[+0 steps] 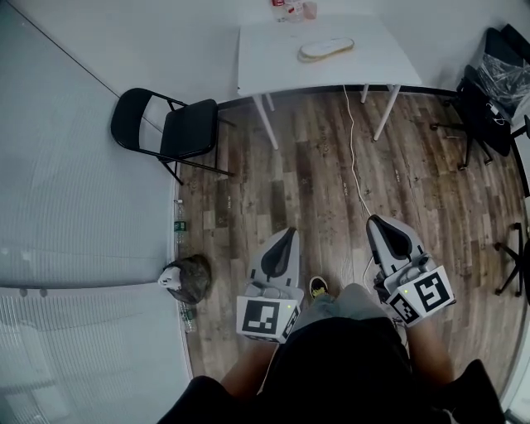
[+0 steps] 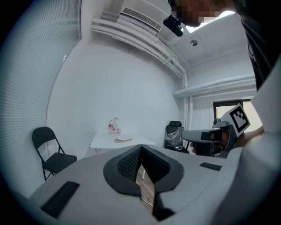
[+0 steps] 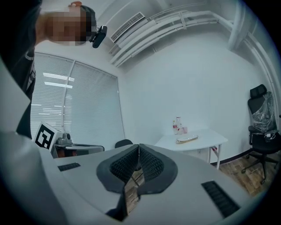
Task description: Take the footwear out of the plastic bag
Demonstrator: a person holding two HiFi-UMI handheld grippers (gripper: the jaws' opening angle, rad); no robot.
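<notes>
The footwear (image 1: 326, 49), a pale, flat, sole-shaped piece, is lying on the white bench (image 1: 273, 62) well ahead of both pairs of fingers. It may be sitting inside a clear plastic bag, but it is too small here to tell. Just beyond it, at the bench's far edge, a few small bottles (image 1: 291, 10) are standing against the wall.

The left gripper (image 1: 287, 233) and the right gripper (image 1: 373, 219) are being held side by side at the person's waist, pointing roughly level toward the bench. The person's shoe (image 1: 318, 286) is showing between them. In the left gripper view the left fingers (image 2: 128, 163) are pressing together at the tips, closed on nothing. In the right gripper view the right fingers (image 3: 122, 166) are meeting the same way.

Between the fingers and the bench, wooden floor (image 1: 431, 190) is lying open. A white cable (image 1: 354, 141) is running across it from the bench's near edge toward the right fingers. Left of the left fingers a black folding chair (image 1: 170, 128) is standing beside the bench's left legs. A pale ribbed wall (image 1: 74, 190) is closing that side, with a bottle (image 1: 179, 217) and a dark bundle (image 1: 187, 278) lying at its foot. Right of the right fingers, a black office chair (image 1: 484, 95) draped in clear plastic is standing near the bench's right end.
</notes>
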